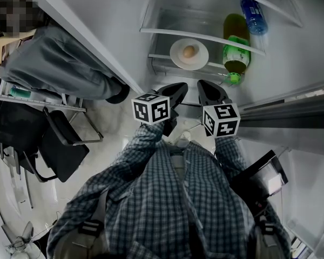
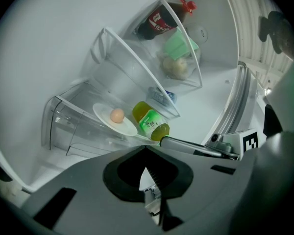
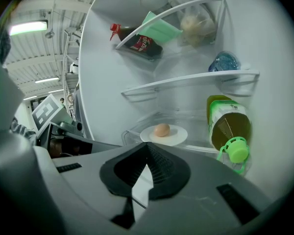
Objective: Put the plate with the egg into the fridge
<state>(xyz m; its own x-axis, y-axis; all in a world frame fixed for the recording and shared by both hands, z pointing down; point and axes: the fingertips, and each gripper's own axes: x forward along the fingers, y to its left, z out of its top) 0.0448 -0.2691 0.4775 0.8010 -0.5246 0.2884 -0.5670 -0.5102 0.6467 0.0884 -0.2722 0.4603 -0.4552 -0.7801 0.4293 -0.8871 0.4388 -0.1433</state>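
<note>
Plate with egg: on fridge shelf, upper centre | left gripper, right gripper: jaws together, empty | risk: lying green bottle beside may roll, jolting egg off.

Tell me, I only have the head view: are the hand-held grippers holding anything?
Observer: No, the left hand-held gripper has its jaws together on nothing.
Operator: And the right one?
Observer: The right hand-held gripper is shut and empty as well.
Operator: What's stored higher up, out of my frame?
Observer: A dark sauce bottle with a red cap, leaning next to a green packet.
</note>
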